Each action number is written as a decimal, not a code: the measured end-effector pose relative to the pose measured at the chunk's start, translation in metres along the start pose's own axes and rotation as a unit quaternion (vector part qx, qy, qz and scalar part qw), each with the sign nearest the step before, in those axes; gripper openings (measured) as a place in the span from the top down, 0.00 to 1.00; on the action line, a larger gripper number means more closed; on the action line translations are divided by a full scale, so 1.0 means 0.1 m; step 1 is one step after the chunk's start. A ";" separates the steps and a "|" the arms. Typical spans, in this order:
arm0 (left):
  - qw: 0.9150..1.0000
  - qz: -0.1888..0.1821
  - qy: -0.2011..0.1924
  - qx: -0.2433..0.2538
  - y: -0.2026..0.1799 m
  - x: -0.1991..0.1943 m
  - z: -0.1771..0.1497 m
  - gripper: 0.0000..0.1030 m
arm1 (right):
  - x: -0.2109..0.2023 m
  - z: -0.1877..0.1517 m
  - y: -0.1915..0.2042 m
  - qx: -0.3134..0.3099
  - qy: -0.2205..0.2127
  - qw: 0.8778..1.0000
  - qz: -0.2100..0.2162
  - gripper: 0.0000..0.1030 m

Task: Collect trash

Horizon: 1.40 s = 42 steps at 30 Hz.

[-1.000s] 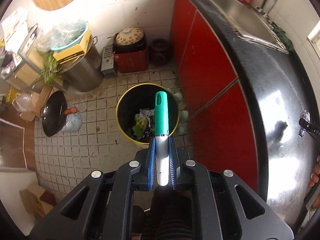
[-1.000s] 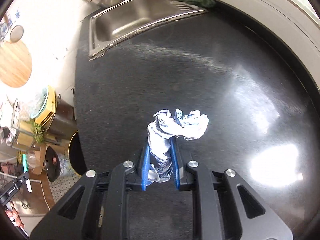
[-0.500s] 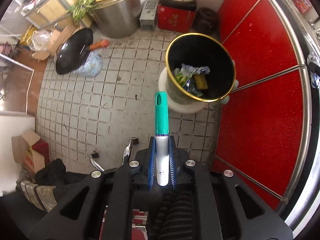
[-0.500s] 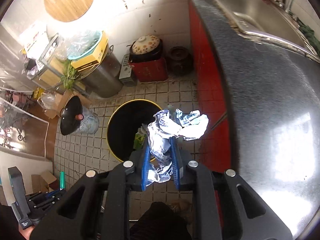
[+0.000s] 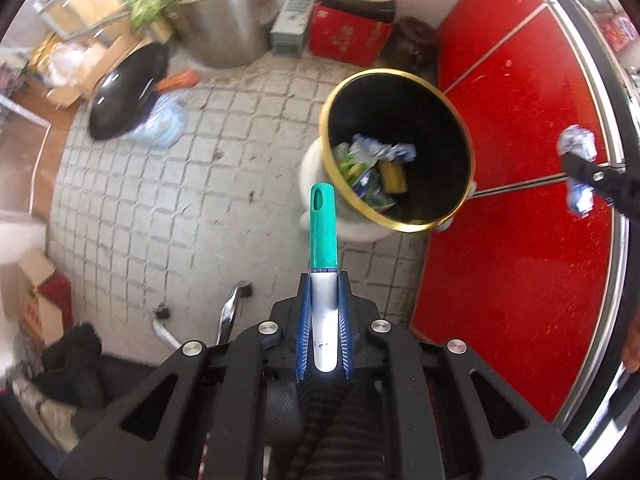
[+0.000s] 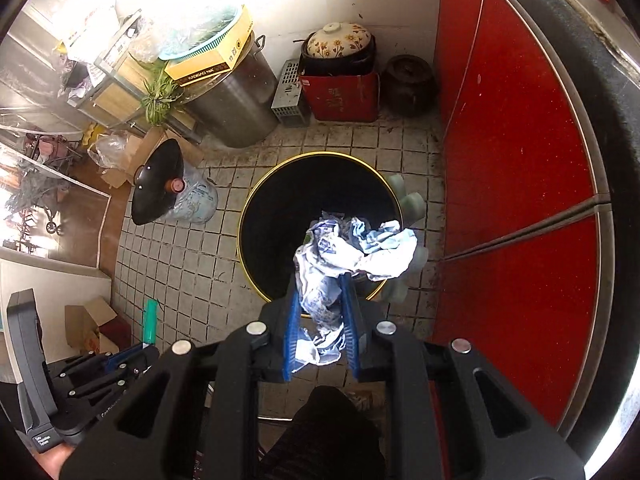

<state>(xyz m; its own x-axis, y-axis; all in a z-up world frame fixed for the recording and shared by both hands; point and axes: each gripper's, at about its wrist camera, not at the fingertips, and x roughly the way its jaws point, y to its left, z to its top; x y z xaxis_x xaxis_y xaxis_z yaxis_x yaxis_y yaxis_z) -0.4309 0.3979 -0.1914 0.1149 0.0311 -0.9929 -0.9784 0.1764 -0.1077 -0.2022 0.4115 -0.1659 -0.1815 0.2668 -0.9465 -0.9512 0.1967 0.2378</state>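
Centre of the right wrist view: my right gripper, fingers clamped on a crumpled white-and-blue wrapper, held over the open trash bin.
Lower centre of the left wrist view: my left gripper, closed on a white tube with a teal cap.
Bin: black inside, gold rim, on the tiled floor beside red cabinet doors; wrappers already lie inside.

Open tiled floor left of bin; red cabinets close its right.
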 end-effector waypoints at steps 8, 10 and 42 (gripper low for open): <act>0.998 -0.046 -0.017 0.033 -0.53 0.28 0.46 0.88 | 0.23 0.17 -0.21 0.032 0.001 0.999 0.017 0.81; 0.998 -0.057 -0.015 0.036 -0.60 0.36 0.56 0.88 | 0.29 0.23 -0.29 0.050 -0.001 0.998 0.036 0.80; 0.885 -0.083 -0.066 0.453 -3.98 -1.29 -1.19 0.07 | -3.21 -3.62 -2.62 0.444 -0.189 0.835 -0.263 0.07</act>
<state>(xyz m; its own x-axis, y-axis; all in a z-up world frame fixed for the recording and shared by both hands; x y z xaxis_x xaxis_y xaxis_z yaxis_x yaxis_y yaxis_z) -0.0764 0.2065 -0.0266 0.3224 0.0345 -0.9460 -0.4130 0.9043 -0.1078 0.0150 -0.0667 -0.0037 0.4542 0.1690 -0.8747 -0.2834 0.9582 0.0380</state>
